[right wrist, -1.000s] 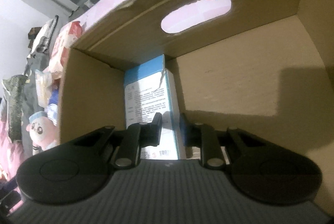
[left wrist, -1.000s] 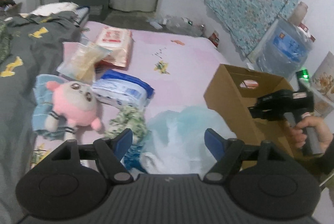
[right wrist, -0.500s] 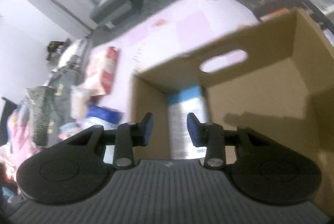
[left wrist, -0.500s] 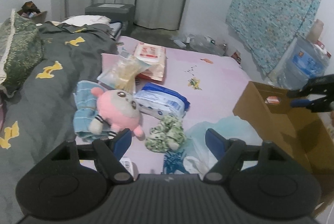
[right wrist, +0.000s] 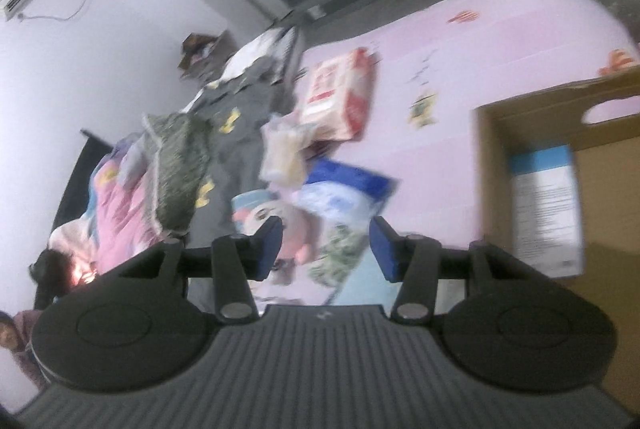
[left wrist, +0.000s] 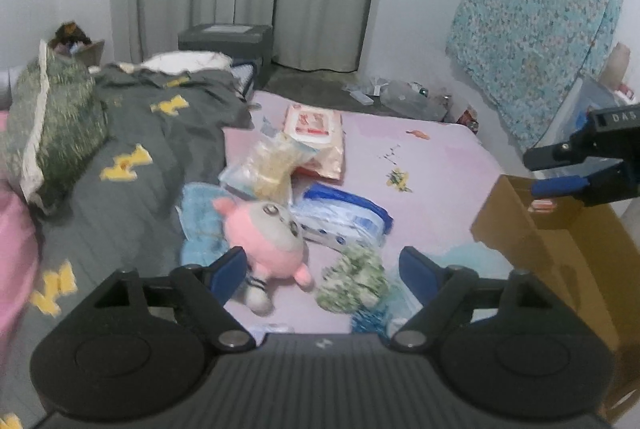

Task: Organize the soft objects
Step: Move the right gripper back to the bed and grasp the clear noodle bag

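Soft things lie scattered on the pink bed (left wrist: 440, 165) in the middle of the left wrist view: a pink plush toy (left wrist: 266, 241) on a blue towel (left wrist: 200, 221), a blue-and-white pack (left wrist: 344, 221) just right of it, a green floral cloth (left wrist: 354, 279) below, and a red-and-white pack (left wrist: 316, 133) higher up. The left gripper (left wrist: 322, 271) hangs over them with its jaws wide apart, having just opened further, nothing between them. At the right edge, the right gripper (left wrist: 560, 169) is above the cardboard box (left wrist: 552, 261); its jaws have just been opening and are empty. A blue-and-white carton (right wrist: 546, 205) stands inside the box.
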`<state>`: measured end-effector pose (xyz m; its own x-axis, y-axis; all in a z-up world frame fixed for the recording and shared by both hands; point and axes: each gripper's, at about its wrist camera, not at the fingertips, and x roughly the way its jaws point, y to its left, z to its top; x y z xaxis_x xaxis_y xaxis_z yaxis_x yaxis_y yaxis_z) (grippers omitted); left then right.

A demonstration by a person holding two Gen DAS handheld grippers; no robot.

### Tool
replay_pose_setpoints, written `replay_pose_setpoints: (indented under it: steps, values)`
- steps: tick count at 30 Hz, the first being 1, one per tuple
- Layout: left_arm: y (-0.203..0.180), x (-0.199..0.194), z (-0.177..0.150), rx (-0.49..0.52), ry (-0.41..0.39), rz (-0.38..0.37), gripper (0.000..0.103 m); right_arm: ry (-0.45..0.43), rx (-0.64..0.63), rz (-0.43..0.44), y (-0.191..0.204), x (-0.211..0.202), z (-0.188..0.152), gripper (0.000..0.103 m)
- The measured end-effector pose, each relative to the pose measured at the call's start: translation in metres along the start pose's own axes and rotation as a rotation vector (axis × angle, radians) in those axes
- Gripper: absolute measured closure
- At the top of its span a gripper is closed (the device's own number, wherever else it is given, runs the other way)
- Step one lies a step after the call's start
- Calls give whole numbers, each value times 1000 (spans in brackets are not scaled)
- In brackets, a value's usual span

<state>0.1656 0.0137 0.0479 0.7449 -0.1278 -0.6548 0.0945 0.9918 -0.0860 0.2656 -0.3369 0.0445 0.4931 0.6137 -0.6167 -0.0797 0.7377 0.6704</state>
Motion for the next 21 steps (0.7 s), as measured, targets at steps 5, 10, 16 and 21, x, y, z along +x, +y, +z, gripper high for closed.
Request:
replay_pose_setpoints:
  steps: [5,10,16,21]
  values:
    - [7,1,20,51,-27,35,12,61,19,21,26,29,5,53]
    - [16,13,39,84,-12,45,11,101,25,20,47,63,16,50]
    - [38,40,69,83,27,11,11,146,44,4,71,111,37,48]
    - [64,81,91,67,85,-23,11,175,59,-36,85,160,60,44]
